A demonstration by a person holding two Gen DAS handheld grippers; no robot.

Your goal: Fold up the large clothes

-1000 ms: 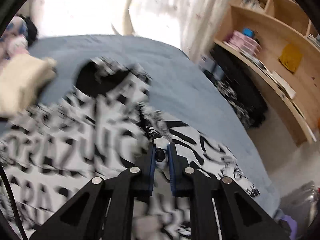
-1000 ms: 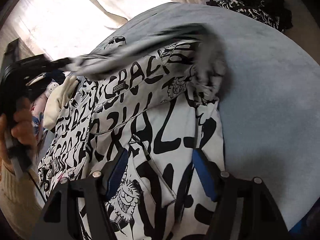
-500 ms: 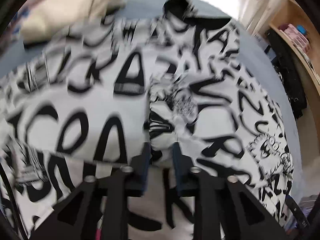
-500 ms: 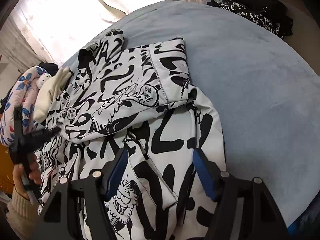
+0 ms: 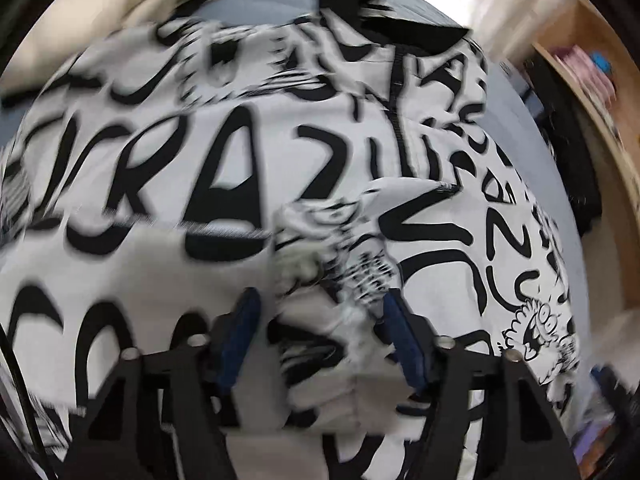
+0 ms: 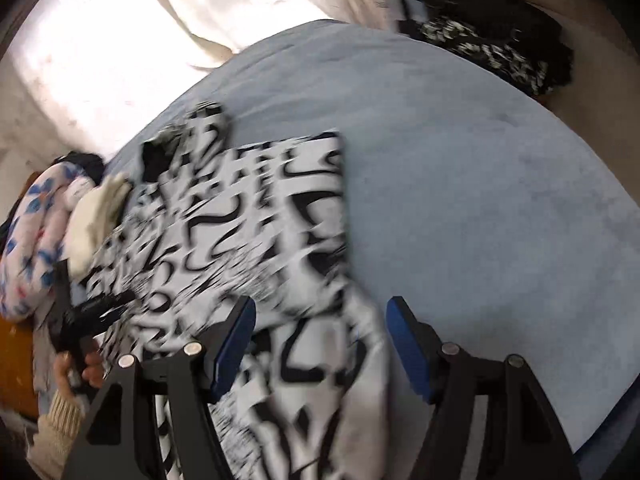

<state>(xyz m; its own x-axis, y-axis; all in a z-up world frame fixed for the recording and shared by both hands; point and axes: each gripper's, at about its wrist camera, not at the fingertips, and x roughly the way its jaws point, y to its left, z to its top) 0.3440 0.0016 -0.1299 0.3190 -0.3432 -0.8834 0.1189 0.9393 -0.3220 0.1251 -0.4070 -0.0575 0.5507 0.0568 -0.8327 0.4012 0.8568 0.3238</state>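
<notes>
Already one sleeve lies folded across the black-and-white jacket [image 5: 320, 184], spread on the blue bed [image 6: 460, 184]. The left gripper [image 5: 320, 320] has just been opening, sleeve cuff loose between its jaws; the right gripper [image 6: 320, 328] hangs spread, empty. Remaining folds probably follow.

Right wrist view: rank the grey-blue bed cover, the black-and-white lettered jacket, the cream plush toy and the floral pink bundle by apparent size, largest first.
1. Grey-blue bed cover
2. Black-and-white lettered jacket
3. Floral pink bundle
4. Cream plush toy

The bundle is cut by the frame edge and the toy overlaps it, so the last two are uncertain.
</notes>
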